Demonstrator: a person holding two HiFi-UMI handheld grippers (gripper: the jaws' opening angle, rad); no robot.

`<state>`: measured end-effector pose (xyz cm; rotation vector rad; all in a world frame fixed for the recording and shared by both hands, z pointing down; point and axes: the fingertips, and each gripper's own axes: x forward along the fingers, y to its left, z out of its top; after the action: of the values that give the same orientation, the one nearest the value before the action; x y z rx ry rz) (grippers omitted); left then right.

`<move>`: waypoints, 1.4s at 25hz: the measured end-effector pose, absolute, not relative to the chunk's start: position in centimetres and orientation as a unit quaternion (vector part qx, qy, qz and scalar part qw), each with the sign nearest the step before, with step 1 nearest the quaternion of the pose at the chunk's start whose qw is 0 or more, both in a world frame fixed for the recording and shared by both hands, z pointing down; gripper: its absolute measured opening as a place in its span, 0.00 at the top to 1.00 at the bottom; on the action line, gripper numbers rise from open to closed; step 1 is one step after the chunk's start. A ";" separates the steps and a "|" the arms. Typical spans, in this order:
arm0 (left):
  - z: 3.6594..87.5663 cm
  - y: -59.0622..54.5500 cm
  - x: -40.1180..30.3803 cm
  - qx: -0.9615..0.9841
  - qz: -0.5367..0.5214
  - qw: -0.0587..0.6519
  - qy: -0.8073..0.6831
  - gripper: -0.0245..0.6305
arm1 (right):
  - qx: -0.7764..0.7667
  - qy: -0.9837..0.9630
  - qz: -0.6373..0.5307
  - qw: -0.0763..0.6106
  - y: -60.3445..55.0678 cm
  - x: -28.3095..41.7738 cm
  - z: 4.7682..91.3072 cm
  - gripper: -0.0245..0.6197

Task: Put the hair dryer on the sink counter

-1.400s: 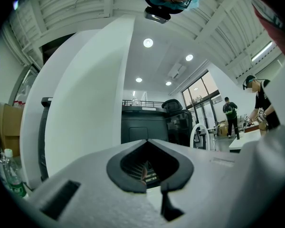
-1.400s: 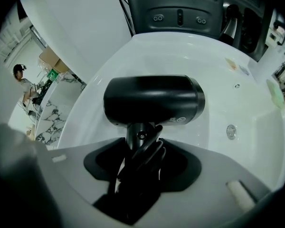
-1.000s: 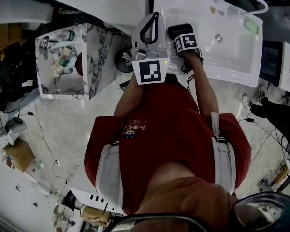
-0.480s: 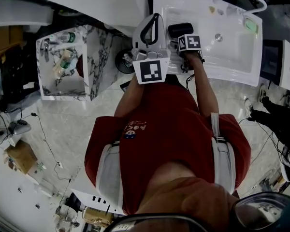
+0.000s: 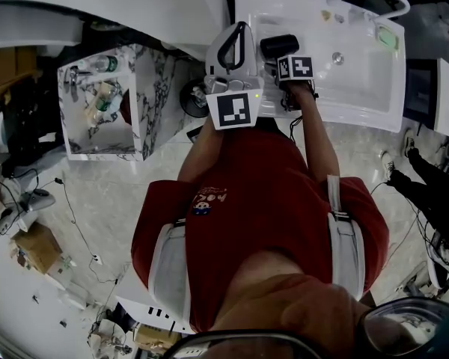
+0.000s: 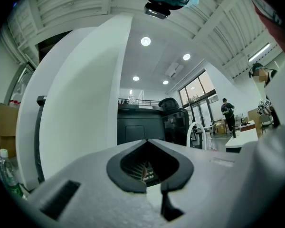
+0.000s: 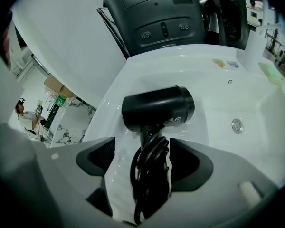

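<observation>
Black: one hair dryer (image 7: 156, 107), one sink counter (image 7: 180, 65).

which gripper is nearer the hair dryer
Right. The right gripper, jaws opening, straddles the hair dryer handle; the left gripper sits off to its left, shut and empty.

My head camera looks steeply down from high over the person (image 5: 254, 215), so both grippers appear small and far. The right gripper view sits close behind the right gripper (image 7: 142, 163), facing forward and down along its opening jaws, the hair dryer (image 7: 156, 108) between them. The left gripper view tilts up past the left gripper (image 6: 147, 142) toward the ceiling (image 6: 156, 56). Head and right gripper views share the hair dryer and sink counter (image 7: 111, 99)
</observation>
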<state>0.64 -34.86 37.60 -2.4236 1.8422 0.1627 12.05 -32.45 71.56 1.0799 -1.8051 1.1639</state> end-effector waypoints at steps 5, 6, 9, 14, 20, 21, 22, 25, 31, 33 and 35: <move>37.6 -35.3 0.8 -0.798 0.053 0.046 0.599 0.96 | 0.425 -0.703 0.441 0.362 -32.7 12.4 70.9 0.40; 37.5 -35.4 1.0 -0.799 0.054 0.048 0.597 0.96 | 0.427 -0.703 0.441 0.359 -32.8 12.5 70.8 0.40; 37.3 -35.5 1.4 -0.803 0.056 0.052 0.590 0.96 | 0.437 -0.704 0.440 0.347 -33.0 12.7 70.4 0.40; 37.3 -36.0 1.8 -0.808 0.057 0.053 0.585 0.96 | 0.454 -0.714 0.424 0.322 -34.0 13.0 69.0 0.40; 37.3 -36.3 2.0 -0.812 0.054 0.052 0.578 0.96 | 0.480 -0.729 0.384 0.301 -35.2 13.2 66.4 0.40; 37.3 -36.3 2.0 -0.813 0.054 0.054 0.577 0.96 | 0.485 -0.733 0.377 0.292 -35.5 13.1 65.9 0.40; 37.3 -36.4 2.0 -0.814 0.054 0.054 0.576 0.96 | 0.491 -0.736 0.372 0.282 -35.7 13.1 65.4 0.40; 37.2 -36.6 2.1 -0.816 0.054 0.058 0.573 0.96 | 0.502 -0.747 0.353 0.255 -36.4 13.0 63.9 0.40; 37.1 -36.8 2.1 -0.818 0.058 0.060 0.569 0.96 | 0.523 -0.768 0.310 0.204 -37.6 13.1 60.8 0.40; 37.1 -36.9 2.1 -0.819 0.058 0.058 0.568 0.96 | 0.527 -0.772 0.302 0.188 -37.8 13.1 59.7 0.40; 37.1 -37.0 2.1 -0.819 0.058 0.057 0.568 0.96 | 0.531 -0.776 0.291 0.175 -38.0 13.1 58.4 0.40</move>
<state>2.10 -36.99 37.07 -2.4840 1.7226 0.1768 13.08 -38.05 58.45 1.5039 -2.1993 0.8250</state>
